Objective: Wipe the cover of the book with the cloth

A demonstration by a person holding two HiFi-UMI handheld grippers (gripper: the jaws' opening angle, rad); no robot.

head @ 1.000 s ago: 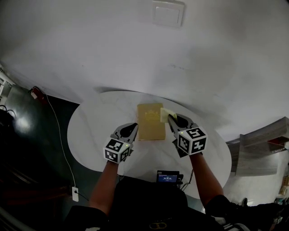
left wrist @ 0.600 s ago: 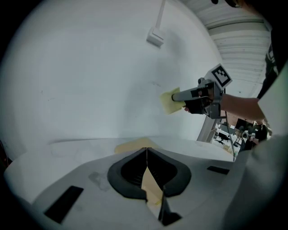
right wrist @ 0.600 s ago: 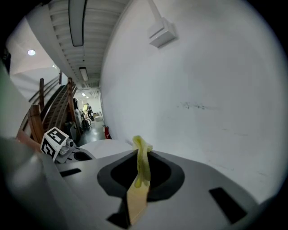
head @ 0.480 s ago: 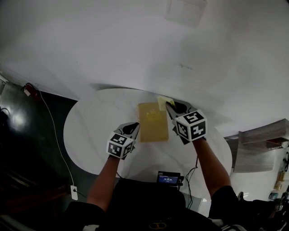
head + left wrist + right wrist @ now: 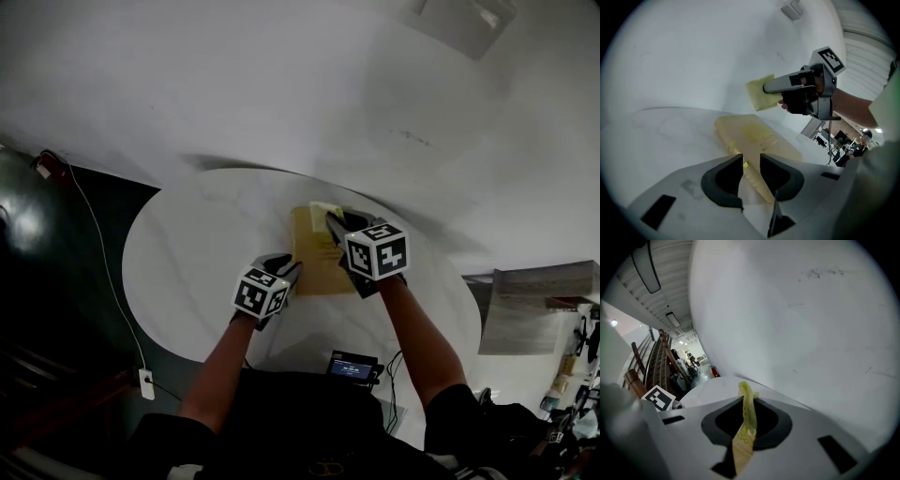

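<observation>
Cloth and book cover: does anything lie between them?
Nothing: the left gripper view shows only a bare gap between the cloth, pinched in the right gripper, and the book below.

Wall (image 5: 281,94) rises just behind book (image 5: 314,261); tabletop (image 5: 192,258) left open.

Head view looks steeply down at the table (image 5: 187,253) — the low view from the left tool (image 5: 751,171) shares the book (image 5: 759,138).

Pale yellow cloth (image 5: 759,93), tan book (image 5: 314,258) (white table (image 5: 187,253)).
</observation>
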